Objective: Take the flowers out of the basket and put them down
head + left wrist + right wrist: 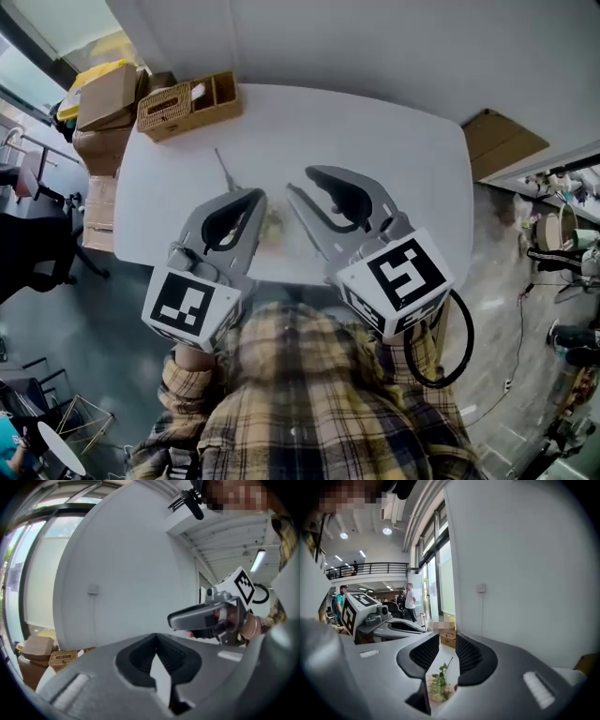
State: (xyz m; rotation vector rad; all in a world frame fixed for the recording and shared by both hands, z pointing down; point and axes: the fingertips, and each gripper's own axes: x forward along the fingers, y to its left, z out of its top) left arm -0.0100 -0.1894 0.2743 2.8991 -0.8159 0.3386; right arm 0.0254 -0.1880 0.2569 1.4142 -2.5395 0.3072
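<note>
Flowers (pixel 273 225), out of the basket (pixel 187 105), are recorded lying on the table (pixel 375 141), stem apparently pointed basketward, below and between the left gripper (pixel 255 199), fingers closed on nothing, and the right gripper (pixel 300 180), fingers parted, empty.

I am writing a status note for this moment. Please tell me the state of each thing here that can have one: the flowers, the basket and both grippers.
Flowers: lying on the table, outside the basket, not held.
Basket: upright at the table's far corner, no flowers showing in it.
Left gripper: shut, empty, raised off the table.
Right gripper: open, empty, raised off the table.
</note>
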